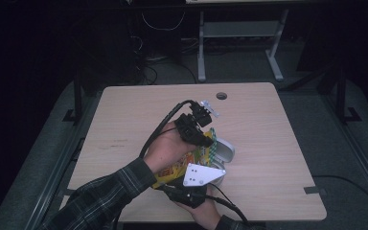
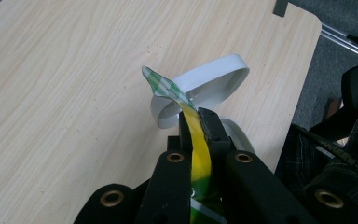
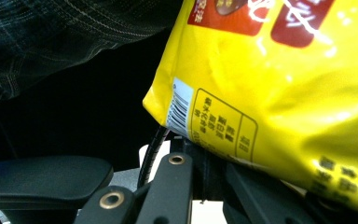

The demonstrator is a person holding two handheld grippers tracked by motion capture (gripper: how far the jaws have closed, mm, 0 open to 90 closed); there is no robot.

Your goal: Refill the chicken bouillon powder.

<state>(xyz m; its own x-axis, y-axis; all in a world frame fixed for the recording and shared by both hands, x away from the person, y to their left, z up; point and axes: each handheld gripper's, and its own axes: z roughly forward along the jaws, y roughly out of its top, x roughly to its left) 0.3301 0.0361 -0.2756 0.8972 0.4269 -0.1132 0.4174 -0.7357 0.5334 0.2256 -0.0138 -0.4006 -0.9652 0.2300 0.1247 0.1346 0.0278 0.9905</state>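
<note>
A yellow snack bag (image 1: 176, 168) hangs tilted between my two grippers over the wooden table (image 1: 268, 143). My left gripper (image 1: 206, 139) is shut on the bag's green-checked top edge (image 2: 161, 86); in the left gripper view the jaws pinch the yellow strip (image 2: 198, 149) at the left gripper's tips (image 2: 196, 120). Just beyond them a white round bowl (image 2: 205, 86) lies tipped on the table, also seen as the bowl (image 1: 226, 151) in the high view. My right gripper (image 1: 191, 189), under its grey plate, is shut on the bag's lower edge; the bag (image 3: 279, 93) looms over the right gripper's jaws (image 3: 199, 149).
A cable hole (image 1: 222, 96) sits near the table's far edge. The table's near edge lies right below my hands. A plaid sleeve (image 1: 110, 191) comes in from the lower left. A black chair seat (image 3: 42, 175) is below the bag, and desk legs (image 1: 201, 48) stand behind the table.
</note>
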